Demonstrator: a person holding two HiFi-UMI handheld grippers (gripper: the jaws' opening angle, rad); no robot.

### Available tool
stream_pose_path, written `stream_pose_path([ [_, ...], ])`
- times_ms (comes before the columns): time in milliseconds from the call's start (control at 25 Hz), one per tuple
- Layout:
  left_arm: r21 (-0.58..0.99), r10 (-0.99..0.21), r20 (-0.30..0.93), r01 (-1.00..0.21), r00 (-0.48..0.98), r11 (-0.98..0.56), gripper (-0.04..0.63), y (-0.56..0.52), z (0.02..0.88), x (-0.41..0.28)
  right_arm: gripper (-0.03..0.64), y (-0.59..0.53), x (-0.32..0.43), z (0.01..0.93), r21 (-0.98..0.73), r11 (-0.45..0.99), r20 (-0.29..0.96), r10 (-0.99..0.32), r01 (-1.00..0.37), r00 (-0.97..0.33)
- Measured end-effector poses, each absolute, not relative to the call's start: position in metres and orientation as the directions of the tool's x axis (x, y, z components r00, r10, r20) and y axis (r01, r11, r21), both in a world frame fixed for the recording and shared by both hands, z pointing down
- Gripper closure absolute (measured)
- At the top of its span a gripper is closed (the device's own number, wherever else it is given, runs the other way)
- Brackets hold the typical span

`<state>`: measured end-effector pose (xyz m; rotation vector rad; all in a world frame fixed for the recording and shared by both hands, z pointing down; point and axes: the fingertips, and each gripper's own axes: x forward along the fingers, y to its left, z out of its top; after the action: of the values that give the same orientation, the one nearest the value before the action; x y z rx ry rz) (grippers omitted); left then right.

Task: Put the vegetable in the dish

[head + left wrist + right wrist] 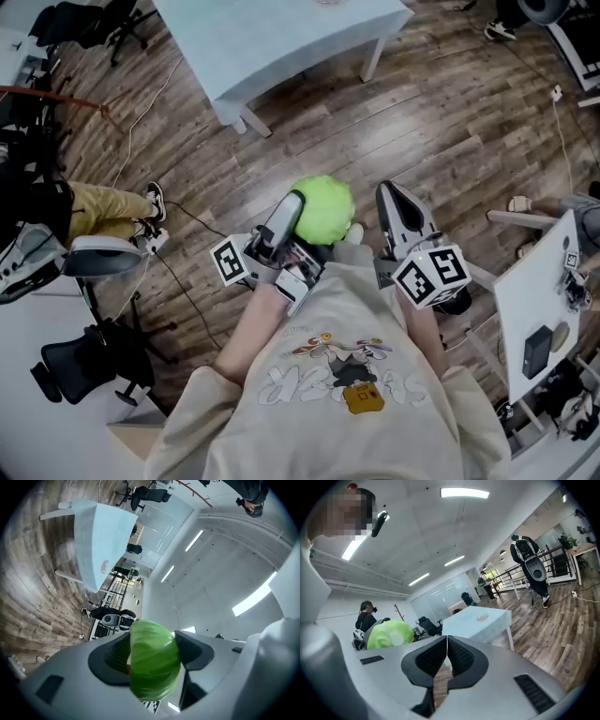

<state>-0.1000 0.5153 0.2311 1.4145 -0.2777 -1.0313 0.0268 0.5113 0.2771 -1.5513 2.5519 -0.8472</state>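
Wood-plank floor (450, 122) fills most of the head view, w/ a pale blue bench (281, 37) at the top edge, well apart from us. On that bench sits a small round dish (482, 617), clearest in the right gripper view. We hold the vegetable (326, 210), a round light-green cabbage-like head, in the left hand-held gripper (153, 653). Both pads (115, 654) press its sides, so it's gripped up in the air in front of our chest, over the floor & nowhere near the dish. That gripper tilts upward, and its view is mostly ceiling (225, 550). Our right hand-held gripper (447, 654) is clenched, jaws together w/ nothing between them. It sits just right of the vegetable, and we can't tell whether the two touch. At the left of the head view we see a seated person's leg (98, 208) in tan trousers, w/ a black office chair (75, 361) below it.
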Motion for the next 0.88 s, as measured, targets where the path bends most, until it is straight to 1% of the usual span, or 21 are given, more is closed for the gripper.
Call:
stream_pose_path([
  [280, 0.902, -0.725, -0.393, 0.391, 0.565, -0.184, 0.293, 0.521, 0.228, -0.050, 0.592, 0.519, 0.070, 0.283, -0.469, 0.344, 0.258, -0.828, -0.813, -0.499],
  [480, 0.892, -0.738, -0.409, 0.406, 0.537, -0.200, 0.293, 0.526, 0.233, -0.018, 0.592, 0.526, 0.095, 0.286, -0.468, 0.370, 0.247, -0.817, -0.803, -0.521],
  [880, 0.887, -0.750, -0.401, 0.428, 0.525, -0.174, 0.293, 0.504, 0.239, 0.009, 0.592, 0.507, 0.125, 0.298, -0.468, 0.351, 0.281, -0.811, -0.811, -0.513],
])
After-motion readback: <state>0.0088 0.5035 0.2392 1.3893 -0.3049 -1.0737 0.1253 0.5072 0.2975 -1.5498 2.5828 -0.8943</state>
